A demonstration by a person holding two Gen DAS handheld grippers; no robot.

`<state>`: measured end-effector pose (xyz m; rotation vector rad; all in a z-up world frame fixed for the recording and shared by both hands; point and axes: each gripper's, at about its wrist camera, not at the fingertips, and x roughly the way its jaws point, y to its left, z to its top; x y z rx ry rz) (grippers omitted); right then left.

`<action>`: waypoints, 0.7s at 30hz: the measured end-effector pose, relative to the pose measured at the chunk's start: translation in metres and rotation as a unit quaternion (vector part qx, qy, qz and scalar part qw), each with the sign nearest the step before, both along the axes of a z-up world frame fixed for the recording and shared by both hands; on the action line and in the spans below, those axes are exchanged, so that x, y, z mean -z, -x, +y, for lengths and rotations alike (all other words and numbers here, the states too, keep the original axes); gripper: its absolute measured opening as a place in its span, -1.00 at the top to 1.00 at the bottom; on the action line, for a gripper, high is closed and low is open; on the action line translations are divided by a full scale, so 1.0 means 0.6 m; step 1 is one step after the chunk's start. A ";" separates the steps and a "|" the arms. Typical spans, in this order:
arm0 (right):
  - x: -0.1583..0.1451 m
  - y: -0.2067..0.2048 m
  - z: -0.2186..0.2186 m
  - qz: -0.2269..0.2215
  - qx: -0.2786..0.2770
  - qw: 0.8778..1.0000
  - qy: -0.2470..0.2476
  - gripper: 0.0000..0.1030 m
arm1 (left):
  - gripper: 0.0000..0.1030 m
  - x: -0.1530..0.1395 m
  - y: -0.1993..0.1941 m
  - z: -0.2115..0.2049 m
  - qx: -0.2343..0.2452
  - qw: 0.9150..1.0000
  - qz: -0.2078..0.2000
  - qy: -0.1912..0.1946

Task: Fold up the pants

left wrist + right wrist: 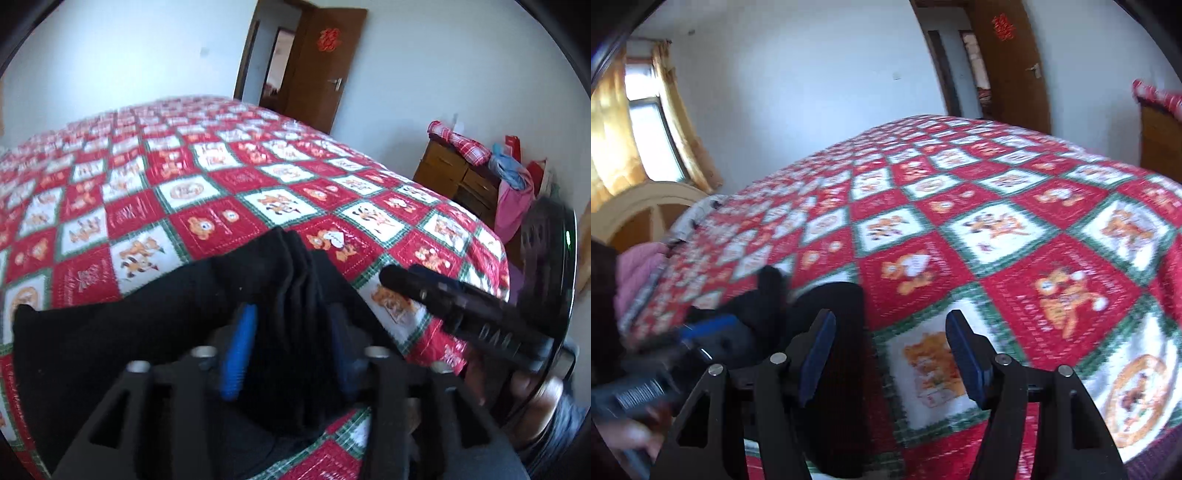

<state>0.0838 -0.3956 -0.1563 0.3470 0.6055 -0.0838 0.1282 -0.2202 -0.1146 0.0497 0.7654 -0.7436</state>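
Black pants (110, 332) lie bunched on the near part of the bed. My left gripper (291, 312) stands open with a ridge of folded black cloth between its blue pads (238, 354); the pads do not press on it. In the right wrist view the pants (846, 306) reach in from the left, under the left jaw. My right gripper (891, 318) is open with its jaws wide, mostly over bare quilt, and nothing is gripped. The right gripper's fingers (443, 299) show at the right of the left wrist view, beside the pants.
A red, white and green checked quilt (258, 177) covers the bed. A wooden dresser (450, 173) with piled clothes stands at the right beyond the bed's edge, and an open brown door (321, 74) behind. A curtained window (646, 122) and headboard (646, 206) are at the left.
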 end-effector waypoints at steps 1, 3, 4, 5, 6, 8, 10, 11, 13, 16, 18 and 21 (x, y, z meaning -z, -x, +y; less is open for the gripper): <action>-0.002 0.002 0.000 -0.005 -0.004 1.000 -0.010 -0.34 | -0.41 -0.004 0.013 0.010 -0.004 1.000 -0.016 0.000; -0.004 0.006 -0.002 -0.015 -0.018 0.999 -0.039 -0.38 | -0.45 -0.014 0.033 0.037 -0.011 0.999 -0.050 0.005; -0.006 0.005 0.000 -0.015 -0.029 0.998 -0.053 -0.40 | -0.50 -0.019 0.042 0.053 -0.021 0.997 -0.071 -0.007; -0.008 0.005 0.003 -0.015 -0.037 0.997 -0.063 -0.40 | -0.54 -0.021 0.045 0.062 -0.032 0.995 -0.088 -0.023; -0.010 0.006 0.009 -0.015 -0.047 0.996 -0.075 -0.40 | -0.65 -0.020 0.048 0.073 -0.046 0.992 -0.106 -0.039; -0.018 0.008 0.025 -0.012 -0.065 0.994 -0.091 -0.52 | -0.82 -0.014 0.042 0.092 -0.073 0.988 -0.124 -0.060; -0.020 0.006 0.052 0.002 -0.082 0.993 -0.087 -0.66 | -0.85 -0.001 0.034 0.117 -0.095 0.987 -0.117 -0.061; -0.018 0.003 0.066 0.014 -0.086 0.993 -0.076 -0.66 | -0.85 0.006 0.029 0.126 -0.102 0.988 -0.105 -0.056; -0.008 -0.001 0.088 0.025 -0.091 0.994 -0.057 -0.66 | -0.85 0.021 0.018 0.144 -0.123 0.988 -0.077 -0.044; 0.000 -0.010 0.111 0.031 -0.101 0.994 -0.040 -0.63 | -0.85 0.036 0.010 0.146 -0.134 0.988 -0.062 -0.053; -0.004 -0.011 0.129 0.029 -0.107 0.994 -0.010 -0.20 | -0.85 0.041 0.008 0.146 -0.131 0.988 -0.059 -0.057; -0.003 -0.009 0.144 0.045 -0.110 0.992 0.036 0.67 | -0.85 0.043 0.009 0.148 -0.132 0.988 -0.054 -0.052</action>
